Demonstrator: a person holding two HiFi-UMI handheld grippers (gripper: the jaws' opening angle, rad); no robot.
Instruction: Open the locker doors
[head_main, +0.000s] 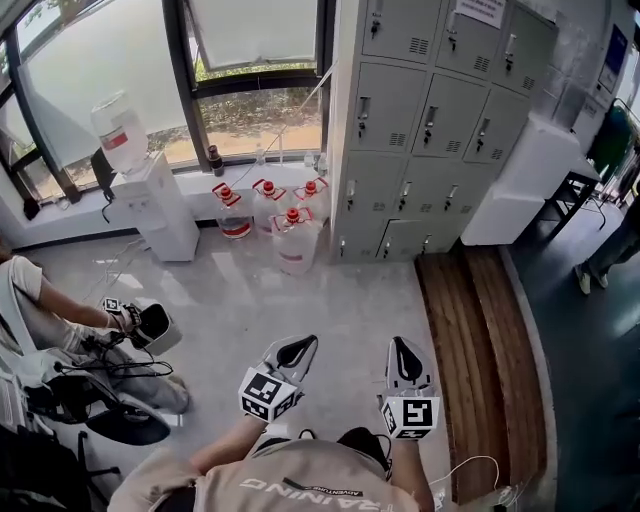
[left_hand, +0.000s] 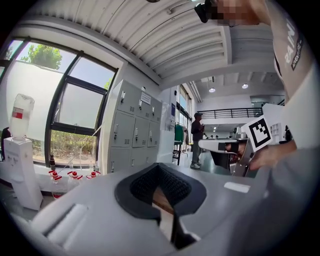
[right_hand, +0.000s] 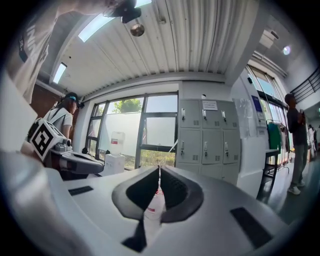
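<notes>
Head view: left gripper (head_main: 298, 347) and right gripper (head_main: 401, 348) hovering low at bottom centre, tips aiming up-frame toward lockers (head_main: 430, 120) at upper right, well apart. All doors showing closed, so probably approach stance.

Left gripper view: jaws pressing together, gripping nothing. Lockers sitting left of centre, distant.

Right gripper view: jaws clenching tight, empty, likely readied for handle. Lockers standing right of centre.

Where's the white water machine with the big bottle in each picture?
Head view: the white water dispenser with a clear bottle on top stands upper left, by the window.
Left gripper view: at the far left edge.
Right gripper view: left of centre, by the window.
Shared landmark: grey metal lockers, to its right.
</notes>
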